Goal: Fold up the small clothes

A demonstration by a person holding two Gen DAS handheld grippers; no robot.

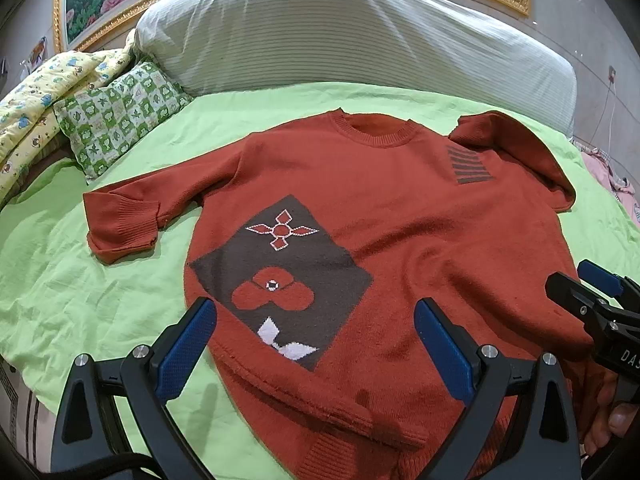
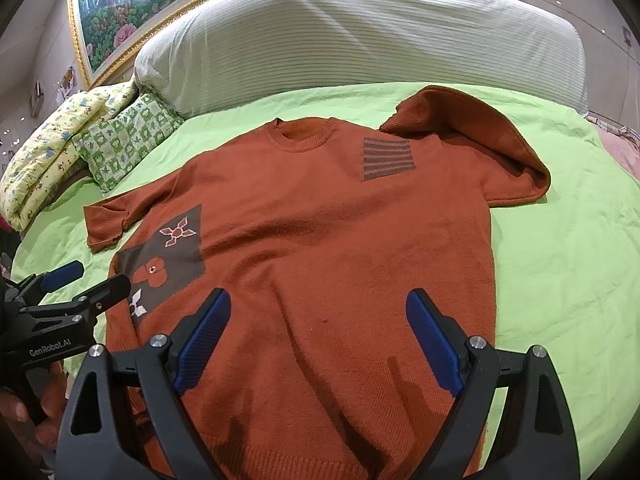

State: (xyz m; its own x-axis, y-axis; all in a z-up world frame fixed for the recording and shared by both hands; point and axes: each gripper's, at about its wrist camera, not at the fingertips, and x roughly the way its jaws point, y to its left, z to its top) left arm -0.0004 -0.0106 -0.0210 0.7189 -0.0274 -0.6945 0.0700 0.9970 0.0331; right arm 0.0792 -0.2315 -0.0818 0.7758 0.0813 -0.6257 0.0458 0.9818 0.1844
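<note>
A rust-red knit sweater lies face up on the green sheet, neck toward the headboard. It has a dark patch with flowers and a striped patch. Its left sleeve lies out to the side; the right sleeve is bent up toward the shoulder. My left gripper is open above the hem, empty. My right gripper is open above the lower body of the sweater, empty. Each gripper shows at the edge of the other's view.
A large white striped pillow lies against the headboard. A green patterned pillow and a yellow printed quilt sit at the far left. A framed flower picture hangs behind. Pink bedding lies at the right edge.
</note>
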